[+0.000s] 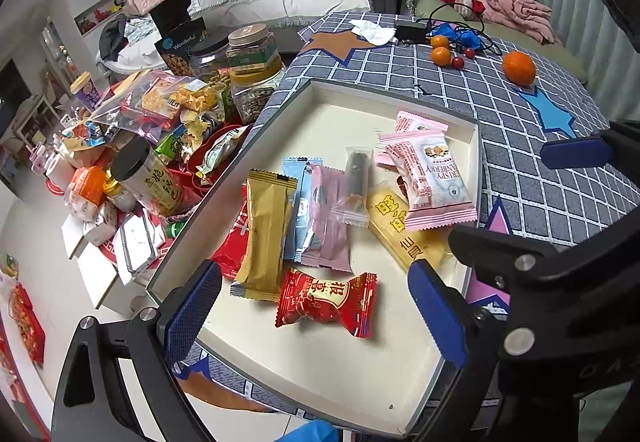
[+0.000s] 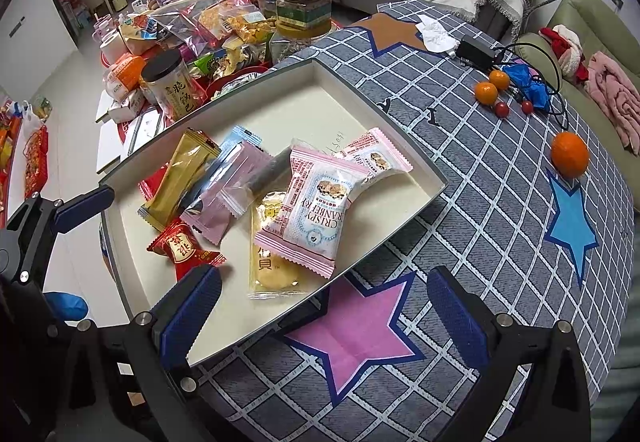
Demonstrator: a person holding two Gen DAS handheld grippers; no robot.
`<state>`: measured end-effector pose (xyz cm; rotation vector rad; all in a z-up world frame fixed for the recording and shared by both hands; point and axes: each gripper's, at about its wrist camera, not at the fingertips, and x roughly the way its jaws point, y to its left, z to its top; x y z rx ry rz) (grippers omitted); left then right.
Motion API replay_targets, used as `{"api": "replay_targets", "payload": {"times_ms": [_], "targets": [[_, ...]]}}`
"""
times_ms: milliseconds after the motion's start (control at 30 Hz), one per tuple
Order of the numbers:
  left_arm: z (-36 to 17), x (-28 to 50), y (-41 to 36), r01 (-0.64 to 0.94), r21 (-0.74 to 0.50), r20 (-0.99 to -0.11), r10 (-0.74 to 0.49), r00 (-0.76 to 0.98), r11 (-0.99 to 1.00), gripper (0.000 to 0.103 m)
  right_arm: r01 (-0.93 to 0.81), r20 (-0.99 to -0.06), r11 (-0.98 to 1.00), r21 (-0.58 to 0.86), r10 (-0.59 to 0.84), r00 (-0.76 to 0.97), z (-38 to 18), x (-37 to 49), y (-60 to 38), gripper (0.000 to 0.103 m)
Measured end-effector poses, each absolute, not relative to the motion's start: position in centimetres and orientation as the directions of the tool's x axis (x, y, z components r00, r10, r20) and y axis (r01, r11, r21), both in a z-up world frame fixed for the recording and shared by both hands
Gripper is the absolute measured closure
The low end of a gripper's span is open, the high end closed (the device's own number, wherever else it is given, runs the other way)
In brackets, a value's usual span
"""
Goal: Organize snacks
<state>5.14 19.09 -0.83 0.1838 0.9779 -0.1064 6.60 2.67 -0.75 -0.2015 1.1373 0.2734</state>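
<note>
Above the tray [image 1: 478,146], both claws, left claw [image 1: 316,306] and right claw [image 2: 324,316], gape wide (empty); the red candy [image 1: 326,302] could skid away from closing pads.

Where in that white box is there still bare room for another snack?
The far corner of the white box behind the pink cranberry packets is bare, and so is the near strip in front of the red candy. The middle is crowded with overlapping wrappers, from the gold packet across to the yellow one.
</note>
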Motion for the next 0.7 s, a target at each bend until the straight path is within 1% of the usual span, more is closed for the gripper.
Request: {"api": "replay_targets", "payload": {"times_ms": [700], "targets": [[-0.81,4.77,18.57,0.184,0.112,-0.833,-0.009,0.553,0.977,0.007,-0.32,-0.914,0.947,-0.018,0.114,0.389,-0.84,6.32,2.55,0.0]]}}
